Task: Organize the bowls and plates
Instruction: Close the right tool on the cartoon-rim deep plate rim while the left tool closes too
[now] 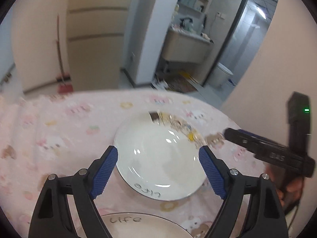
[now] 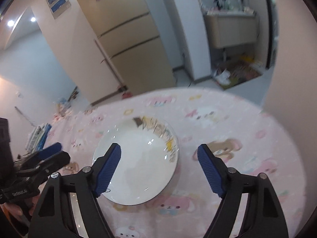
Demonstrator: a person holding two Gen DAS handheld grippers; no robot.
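1. The left gripper (image 1: 158,156) is wide open and holds nothing. The bowl (image 1: 160,158) sits on the cloth (image 1: 59,138) just ahead of it, between its blue pads.
2. The right gripper (image 2: 159,156) is open and empty too. The bowl (image 2: 138,162) is ahead of its left pad.
3. The bowl is empty. A plate (image 1: 138,226) lies below the left gripper, nearer the camera, and looks empty.
4. I think the bowl could slip, because it is smooth and shiny.
5. The two grippers are near each other and could bump.
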